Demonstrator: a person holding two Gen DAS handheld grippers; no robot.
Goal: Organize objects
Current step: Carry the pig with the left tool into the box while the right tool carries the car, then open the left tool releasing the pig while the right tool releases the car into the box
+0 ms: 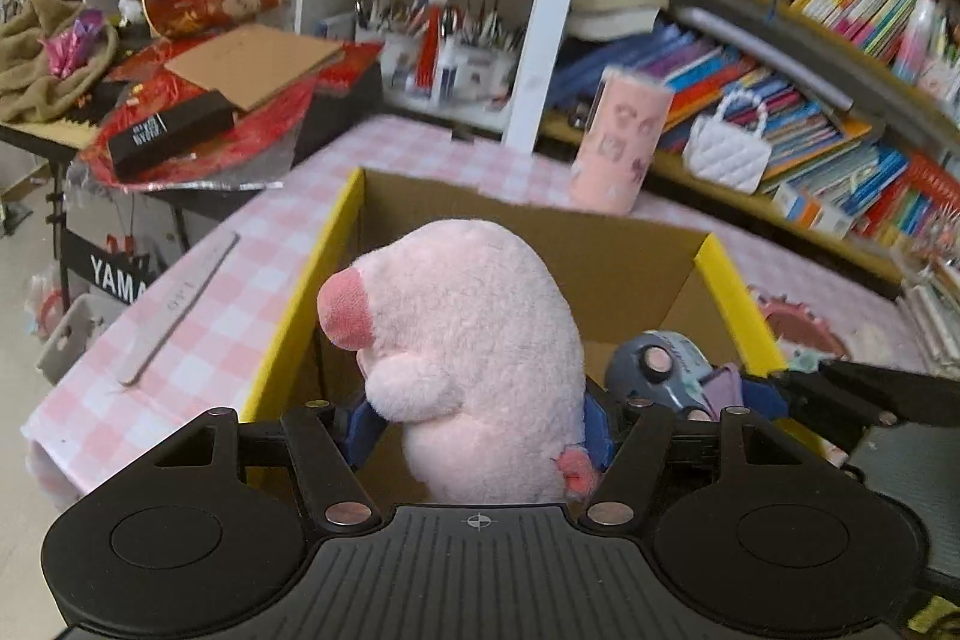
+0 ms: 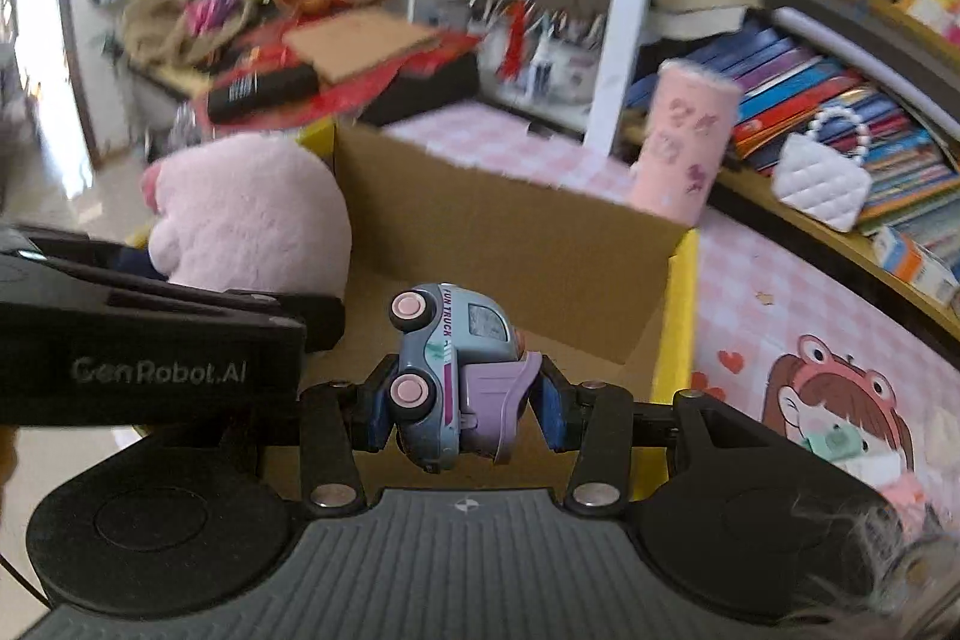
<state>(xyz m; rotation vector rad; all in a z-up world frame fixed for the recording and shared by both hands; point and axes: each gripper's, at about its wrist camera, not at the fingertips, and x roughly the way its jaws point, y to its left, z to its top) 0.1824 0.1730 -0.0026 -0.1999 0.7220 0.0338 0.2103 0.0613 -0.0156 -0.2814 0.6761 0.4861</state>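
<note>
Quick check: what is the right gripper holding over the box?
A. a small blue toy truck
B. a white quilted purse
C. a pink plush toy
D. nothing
A: the right gripper is clamped on the small blue toy truck above the cardboard box.

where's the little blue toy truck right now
The small blue and purple toy truck is clamped in the right gripper over the open cardboard box, right of the pink plush pig.

A box (image 1: 600,244) sits on the tabletop (image 1: 198,316), and a tall cup (image 1: 618,139) stands just behind it. The stuffed toy (image 1: 474,358) is over the left side of the box, and the toy truck (image 2: 453,370) is to its right. A flat stick (image 1: 177,307) lies on the tabletop left of the box, and bookshelves (image 1: 840,58) stand behind and to the right.
</note>
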